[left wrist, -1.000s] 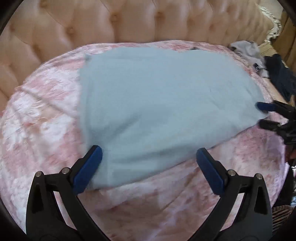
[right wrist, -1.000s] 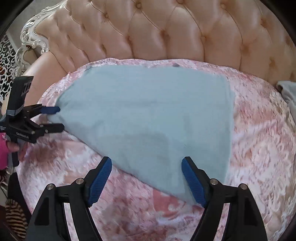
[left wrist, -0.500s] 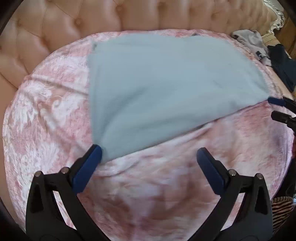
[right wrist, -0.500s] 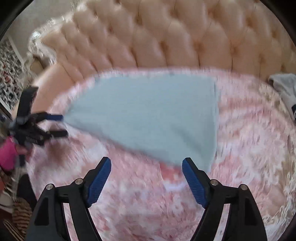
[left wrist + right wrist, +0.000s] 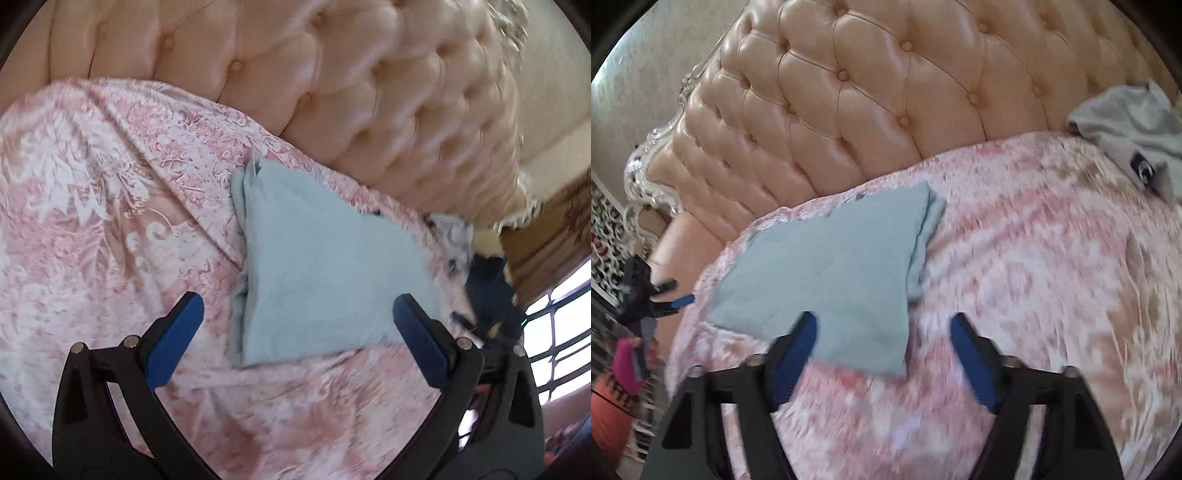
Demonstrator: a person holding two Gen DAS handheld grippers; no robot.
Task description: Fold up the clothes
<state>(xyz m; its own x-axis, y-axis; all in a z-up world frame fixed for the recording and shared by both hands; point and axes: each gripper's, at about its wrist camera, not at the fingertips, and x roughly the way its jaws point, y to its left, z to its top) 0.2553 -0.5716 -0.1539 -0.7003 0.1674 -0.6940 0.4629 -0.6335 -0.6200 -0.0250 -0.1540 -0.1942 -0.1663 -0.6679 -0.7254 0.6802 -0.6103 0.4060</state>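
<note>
one pink bedspread [image 5: 1034, 258], tufted headbd [image 5: 886, 92]

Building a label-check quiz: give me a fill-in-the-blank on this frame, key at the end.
1. The light blue garment lies on a ____ patterned bedspread.
2. Both the left tool and the right tool are ____.
3. The grey garment lies against the tufted ____.

Key: pink; open; headboard
</note>
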